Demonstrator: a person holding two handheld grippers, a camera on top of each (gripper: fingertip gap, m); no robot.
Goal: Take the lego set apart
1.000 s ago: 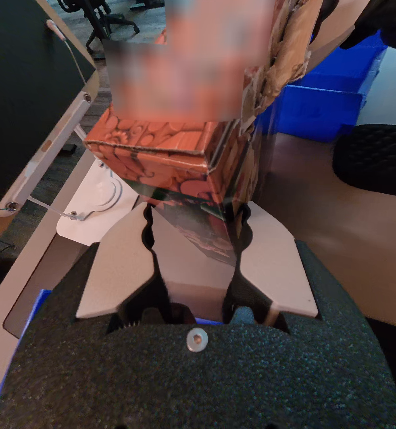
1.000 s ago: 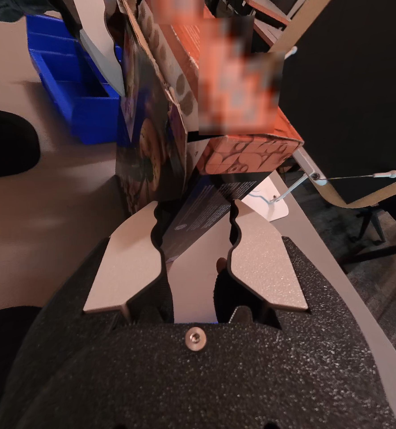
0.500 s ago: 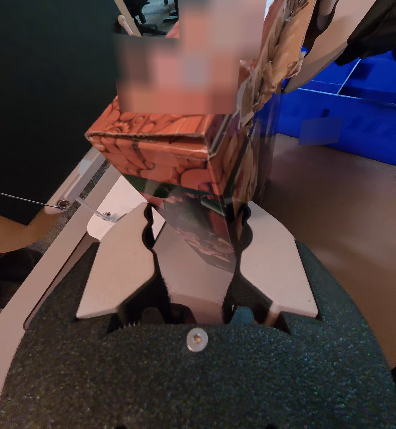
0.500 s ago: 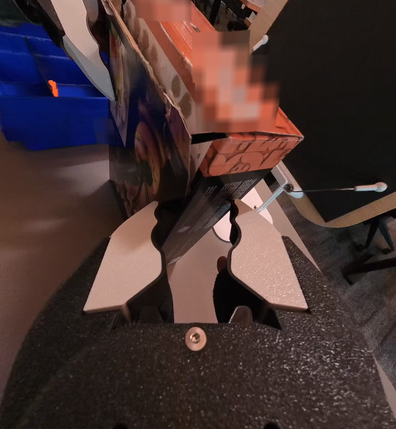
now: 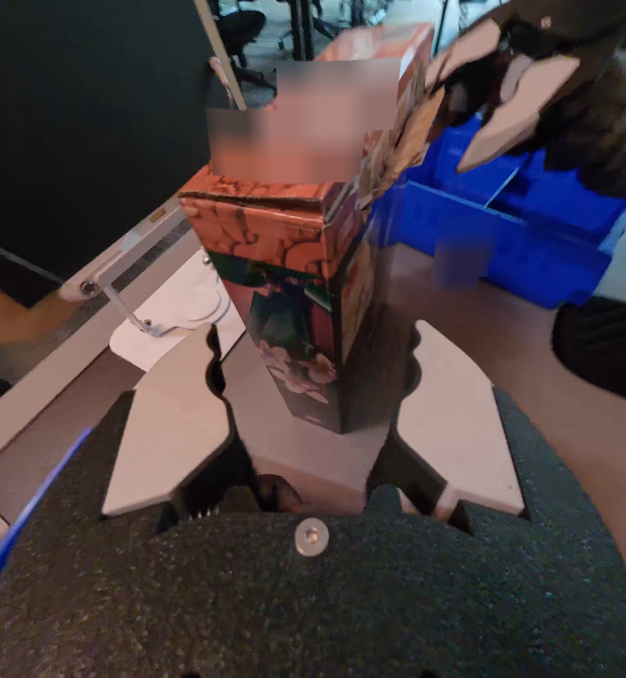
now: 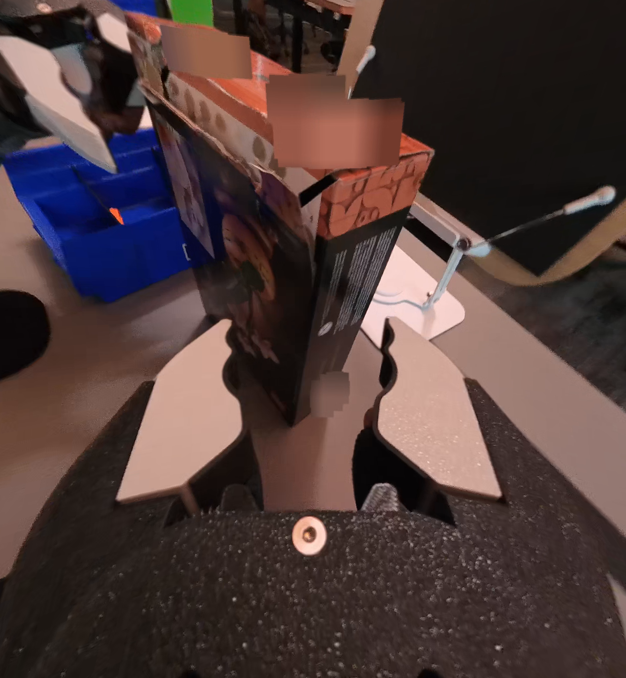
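Note:
A tall printed lego box, orange on top and dark below, stands upright on the brown table in the left wrist view (image 5: pixel 286 257) and the right wrist view (image 6: pixel 267 275). My left gripper (image 5: pixel 313 337) is open, with the box's lower corner between its fingers and a clear gap on the left side. My right gripper (image 6: pixel 306 330) is open around the opposite lower corner, with a gap on the right. Each gripper also shows high beside the box top in the other's view: the right gripper (image 5: pixel 506 121) and the left gripper (image 6: pixel 66 110). No loose bricks show on the table.
A blue divided bin (image 5: pixel 524 227) stands behind the box and holds a small orange piece (image 6: pixel 115 214). A black rounded pad (image 5: pixel 605 341) lies on the table. A white base plate with a wire arm (image 6: pixel 414 293) sits at the table edge by a black panel (image 5: pixel 84 128).
Both grippers have opened wider and let go of the box's lower corners. The box now stands more upright, and both views have pulled back a little.

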